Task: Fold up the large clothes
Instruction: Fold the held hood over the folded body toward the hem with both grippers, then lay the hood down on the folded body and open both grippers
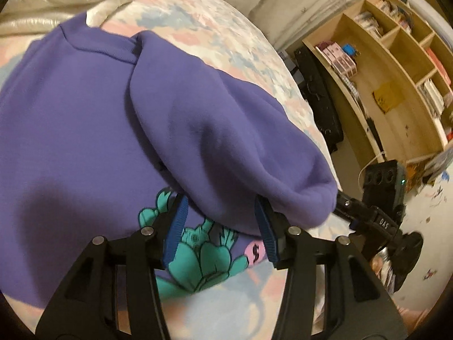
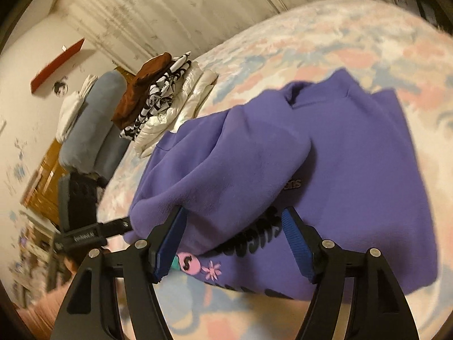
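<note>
The purple sweatshirt (image 1: 93,119), lying on the bed (image 1: 215,31) with one fold bulging at 12 o'clock of the spread, empty left gripper (image 1: 223,223) and right gripper (image 2: 235,243), is judged soft, thick and limp, best pinched at folded edges.

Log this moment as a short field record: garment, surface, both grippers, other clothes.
garment: purple sweatshirt, sleeve folded across its printed front
surface: pastel patterned bedspread
left gripper: open, pads clear of the sleeve fabric between them
right gripper: open, sleeve fold between its fingers, not pinched
other clothes: folded stack beyond the sweatshirt on the bed
</note>
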`<move>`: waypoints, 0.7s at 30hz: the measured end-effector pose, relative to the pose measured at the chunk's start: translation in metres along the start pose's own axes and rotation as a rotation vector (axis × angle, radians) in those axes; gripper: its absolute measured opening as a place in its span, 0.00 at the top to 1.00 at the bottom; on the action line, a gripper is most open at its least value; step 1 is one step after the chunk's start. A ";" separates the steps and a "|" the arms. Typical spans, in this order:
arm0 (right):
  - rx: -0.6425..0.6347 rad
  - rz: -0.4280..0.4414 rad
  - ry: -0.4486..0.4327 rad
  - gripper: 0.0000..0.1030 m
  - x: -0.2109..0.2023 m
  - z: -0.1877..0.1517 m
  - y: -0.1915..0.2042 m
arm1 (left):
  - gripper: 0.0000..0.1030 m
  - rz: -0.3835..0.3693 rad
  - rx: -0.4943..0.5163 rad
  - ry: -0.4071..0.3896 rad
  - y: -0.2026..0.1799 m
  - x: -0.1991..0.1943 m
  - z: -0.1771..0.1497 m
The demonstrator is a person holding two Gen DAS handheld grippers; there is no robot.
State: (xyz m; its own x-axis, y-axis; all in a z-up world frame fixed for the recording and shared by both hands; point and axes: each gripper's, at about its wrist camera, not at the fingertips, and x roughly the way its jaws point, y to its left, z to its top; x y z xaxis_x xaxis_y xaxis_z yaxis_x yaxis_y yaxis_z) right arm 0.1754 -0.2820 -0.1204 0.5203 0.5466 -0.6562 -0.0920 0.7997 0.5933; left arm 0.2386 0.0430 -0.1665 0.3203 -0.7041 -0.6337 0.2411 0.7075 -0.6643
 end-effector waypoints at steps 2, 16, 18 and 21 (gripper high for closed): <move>0.035 0.012 0.005 0.31 0.010 0.004 -0.007 | 0.56 -0.013 -0.026 -0.009 0.005 0.009 0.002; 0.079 -0.067 -0.031 0.77 0.060 0.026 0.006 | 0.85 0.077 -0.141 -0.132 -0.014 0.038 0.020; 0.077 -0.096 -0.039 0.80 0.059 0.026 0.015 | 0.95 0.192 -0.163 -0.129 -0.023 0.037 0.024; 0.088 -0.138 -0.039 0.82 0.055 0.024 0.025 | 0.96 0.435 -0.181 -0.085 -0.041 0.035 0.027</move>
State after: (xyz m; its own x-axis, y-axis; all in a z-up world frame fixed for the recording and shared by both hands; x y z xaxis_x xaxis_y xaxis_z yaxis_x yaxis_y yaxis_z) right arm 0.2217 -0.2382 -0.1304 0.5553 0.4220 -0.7166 0.0562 0.8407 0.5386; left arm 0.2650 -0.0085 -0.1508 0.4318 -0.3318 -0.8387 -0.0932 0.9085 -0.4074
